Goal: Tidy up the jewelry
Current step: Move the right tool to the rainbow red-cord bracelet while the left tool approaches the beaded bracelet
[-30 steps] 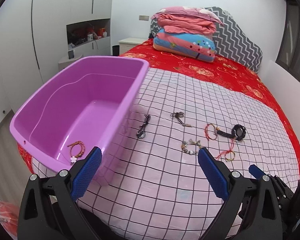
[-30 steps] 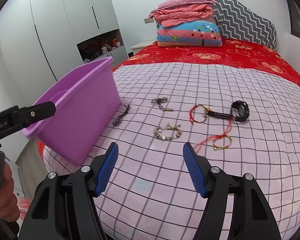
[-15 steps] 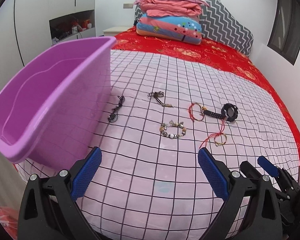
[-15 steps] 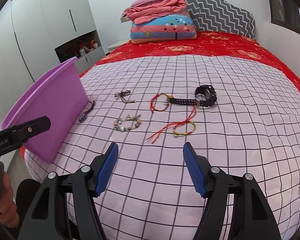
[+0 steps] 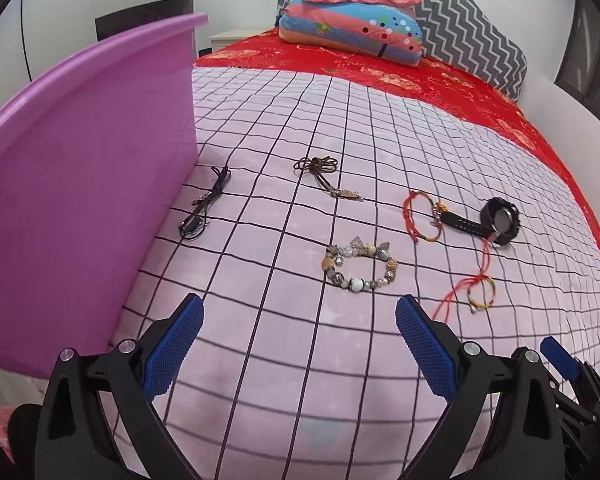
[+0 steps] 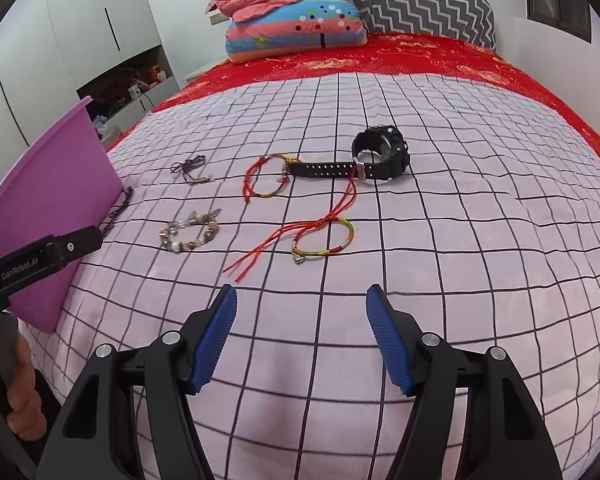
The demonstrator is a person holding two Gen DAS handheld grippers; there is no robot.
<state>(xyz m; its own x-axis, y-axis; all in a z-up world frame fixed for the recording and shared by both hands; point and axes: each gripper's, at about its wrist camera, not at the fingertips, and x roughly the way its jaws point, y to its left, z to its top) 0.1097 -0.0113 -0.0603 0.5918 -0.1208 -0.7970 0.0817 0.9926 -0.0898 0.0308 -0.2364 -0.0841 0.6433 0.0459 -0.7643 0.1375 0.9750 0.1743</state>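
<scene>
1. Beaded bracelet (image 5: pixel 360 266) lies on the checked sheet (image 5: pixel 300 360) just ahead of the left claw (image 5: pixel 298 322).
2. Cord bracelet (image 6: pixel 323 240) lies just ahead of the right claw (image 6: pixel 301 312); the watch (image 6: pixel 382 154) is farther off.
3. Both claws stand apart, holding nothing, above the sheet.
4. Purple tub (image 5: pixel 84 184) stands left of the left claw, a black cord (image 5: pixel 206 204) beside it.

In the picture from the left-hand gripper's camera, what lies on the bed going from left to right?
Purple tub → black cord necklace → brown cord necklace → beaded bracelet → red string bracelet → black watch.
</scene>
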